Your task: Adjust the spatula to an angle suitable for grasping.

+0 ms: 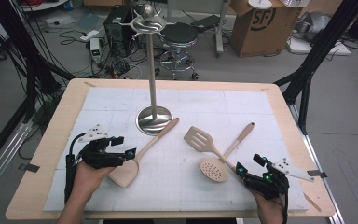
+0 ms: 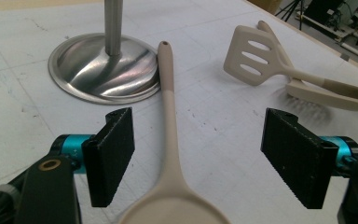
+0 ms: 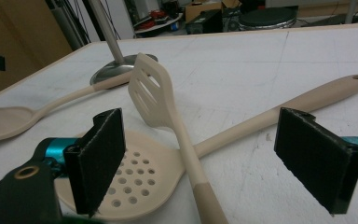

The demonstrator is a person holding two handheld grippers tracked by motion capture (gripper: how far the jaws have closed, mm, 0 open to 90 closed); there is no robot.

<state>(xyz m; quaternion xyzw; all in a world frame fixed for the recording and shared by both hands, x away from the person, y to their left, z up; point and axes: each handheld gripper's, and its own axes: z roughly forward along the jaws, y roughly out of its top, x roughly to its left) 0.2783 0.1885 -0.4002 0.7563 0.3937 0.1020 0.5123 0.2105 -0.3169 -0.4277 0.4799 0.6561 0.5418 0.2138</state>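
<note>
Two grippers, both wide open, both empty. Left gripper at lower left of the high view, held in a hand coming up from the bottom edge, jaws pointing right toward the blade of the solid turner. Same gripper in its own view: black pads well apart at lower left and lower right, turner lying on the mat between them, touched by neither pad. Turner's handle running up the frame, its tip just beside the steel base of the utensil stand; in the high view, stand upright at centre, handle end resting against its base.

Right gripper at lower right of the high view, close to the handle end of the slotted spatula. In the right gripper view, gripper with pads spread far to either side, gripping nothing; slotted spatula running up the middle between them, lying across the perforated skimmer, clear of both pads. Skimmer and spatula crossed right of centre on the white mat.
</note>
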